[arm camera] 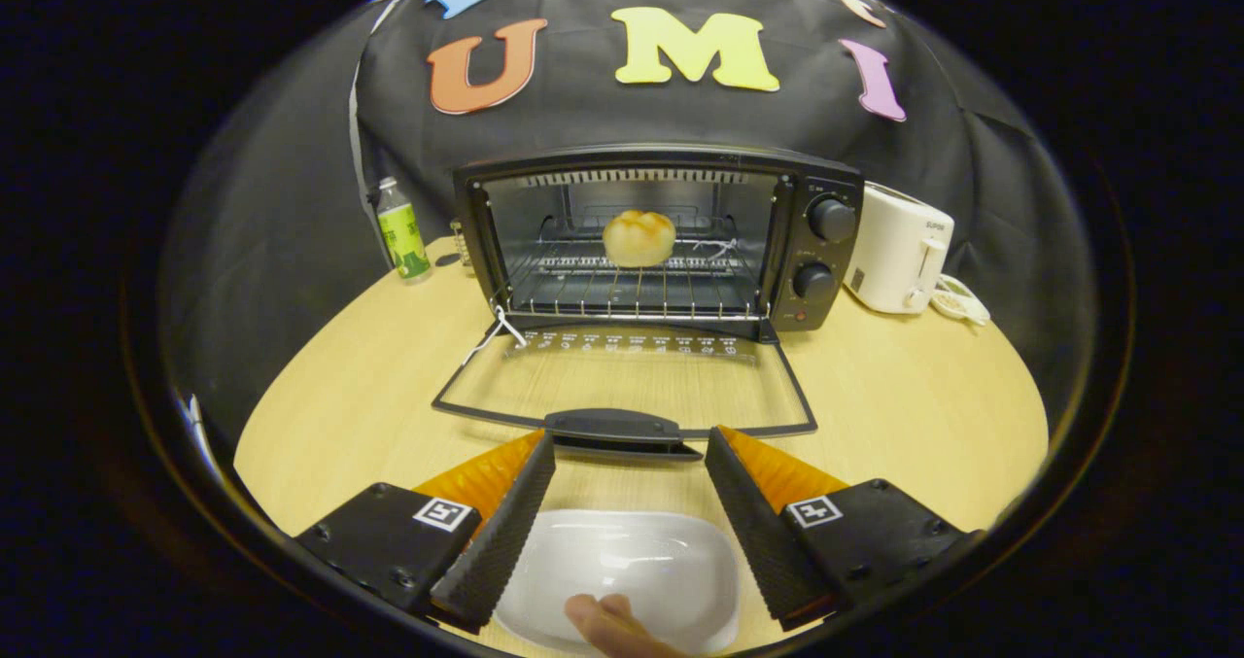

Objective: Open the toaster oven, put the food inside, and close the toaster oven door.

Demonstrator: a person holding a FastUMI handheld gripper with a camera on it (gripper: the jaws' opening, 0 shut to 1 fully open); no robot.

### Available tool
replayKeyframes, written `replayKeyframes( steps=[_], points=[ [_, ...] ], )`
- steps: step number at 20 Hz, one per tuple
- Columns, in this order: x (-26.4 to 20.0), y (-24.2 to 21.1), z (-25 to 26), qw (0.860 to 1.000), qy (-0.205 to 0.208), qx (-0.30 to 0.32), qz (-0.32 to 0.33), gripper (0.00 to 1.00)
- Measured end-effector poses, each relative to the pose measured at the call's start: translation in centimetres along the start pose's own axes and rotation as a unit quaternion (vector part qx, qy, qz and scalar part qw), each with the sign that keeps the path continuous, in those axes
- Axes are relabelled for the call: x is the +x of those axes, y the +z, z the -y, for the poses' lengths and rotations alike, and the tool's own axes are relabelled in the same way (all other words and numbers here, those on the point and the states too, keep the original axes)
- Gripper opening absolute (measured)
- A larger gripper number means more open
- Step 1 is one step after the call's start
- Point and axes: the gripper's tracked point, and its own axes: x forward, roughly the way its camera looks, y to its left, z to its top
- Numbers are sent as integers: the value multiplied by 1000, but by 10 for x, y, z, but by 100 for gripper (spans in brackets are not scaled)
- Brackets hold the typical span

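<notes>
green bottle [401, 240], white toaster [899, 248], white dish [622, 571]

Round wooden table [904, 415] carries toaster oven [661, 240], white toaster [899, 248], green bottle [401, 230], white dish [622, 571].

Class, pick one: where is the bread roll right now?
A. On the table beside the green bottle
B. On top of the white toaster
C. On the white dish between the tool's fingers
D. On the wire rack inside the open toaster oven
D: the bread roll sits on the wire rack inside the toaster oven, whose door lies folded down; the open tool holds nothing.
</notes>
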Motion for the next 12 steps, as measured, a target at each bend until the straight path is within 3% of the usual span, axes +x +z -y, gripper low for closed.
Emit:
replayKeyframes(
  steps=[5,12],
  points=[
    [10,-18,-10,999,0,29,-41,100],
    [26,-14,-12,997,-13,69,-39,100]
  ],
)
